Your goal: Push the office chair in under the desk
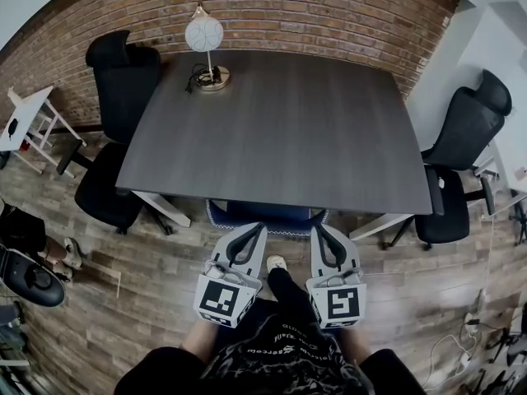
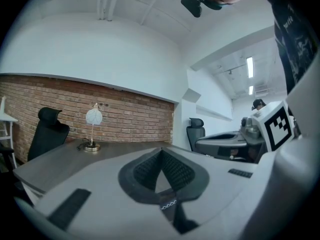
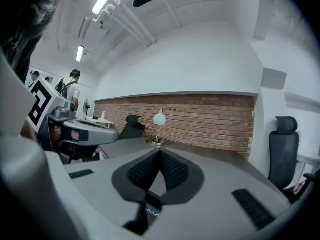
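Head view: chair [image 1: 265,218] (shirt print [image 1: 276,348] illegible)

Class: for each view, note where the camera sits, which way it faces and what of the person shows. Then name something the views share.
Head view: on the person's head, looking steeply down at the desk; shows left gripper, right gripper, legs.
Left gripper view: on the left gripper, facing across the desk to the brick wall; shows its shut jaws, right gripper beside.
Right gripper view: on the right gripper, facing the same wall; shows its shut jaws, left gripper beside.
Shared: the lamp, in all three.
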